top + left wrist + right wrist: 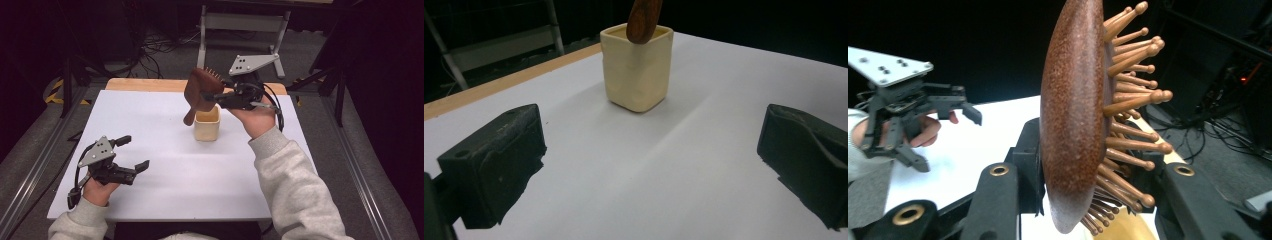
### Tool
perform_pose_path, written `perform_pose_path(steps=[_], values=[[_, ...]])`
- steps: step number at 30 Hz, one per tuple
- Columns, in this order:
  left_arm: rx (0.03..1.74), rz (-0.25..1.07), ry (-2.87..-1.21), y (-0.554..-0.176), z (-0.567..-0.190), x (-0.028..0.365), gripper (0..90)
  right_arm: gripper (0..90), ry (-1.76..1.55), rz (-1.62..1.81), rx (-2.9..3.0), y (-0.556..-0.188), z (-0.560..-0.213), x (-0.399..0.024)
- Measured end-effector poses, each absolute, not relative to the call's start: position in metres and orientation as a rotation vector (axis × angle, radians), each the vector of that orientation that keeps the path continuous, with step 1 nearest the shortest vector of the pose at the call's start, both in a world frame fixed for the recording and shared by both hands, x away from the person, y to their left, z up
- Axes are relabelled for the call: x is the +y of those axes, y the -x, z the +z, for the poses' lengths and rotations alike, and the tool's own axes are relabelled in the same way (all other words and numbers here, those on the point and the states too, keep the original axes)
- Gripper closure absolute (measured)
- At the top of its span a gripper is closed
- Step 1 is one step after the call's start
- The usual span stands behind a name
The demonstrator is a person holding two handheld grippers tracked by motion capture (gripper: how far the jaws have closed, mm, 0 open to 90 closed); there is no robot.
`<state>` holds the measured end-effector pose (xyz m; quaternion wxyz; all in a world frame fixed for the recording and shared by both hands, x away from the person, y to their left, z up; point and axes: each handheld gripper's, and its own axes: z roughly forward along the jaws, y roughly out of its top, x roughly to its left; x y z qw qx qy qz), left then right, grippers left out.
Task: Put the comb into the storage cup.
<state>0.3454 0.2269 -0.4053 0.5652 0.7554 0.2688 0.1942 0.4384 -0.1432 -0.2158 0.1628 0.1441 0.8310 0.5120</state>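
Wooden hairbrush (1075, 120) clamped between right gripper (212, 95) fingers, above cup (207, 123).

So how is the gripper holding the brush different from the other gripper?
The right gripper is raised above the table and shut on the brown wooden hairbrush, whose handle tip hangs over the cream cup. The left gripper sits low near the table's front edge, jaws wide open with nothing between them. The right gripper points toward the cup; the left one stays well away from it. Both are black, hand-held, with a grey plate on top.
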Motion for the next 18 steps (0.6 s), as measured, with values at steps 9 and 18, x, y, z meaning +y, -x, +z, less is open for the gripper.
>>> perform_pose_path(steps=[9, 18], values=[[0.652, 0.445, -1.78, -0.348, -0.408, 0.236, 0.0, 59.5, -0.481, 1.415, 2.327, -0.454, -0.215, -0.148], [0.666, 0.446, -1.759, -0.348, -0.408, 0.239, 0.0, 59.4, -0.537, 1.357, 2.301, -0.465, -0.217, -0.154]])
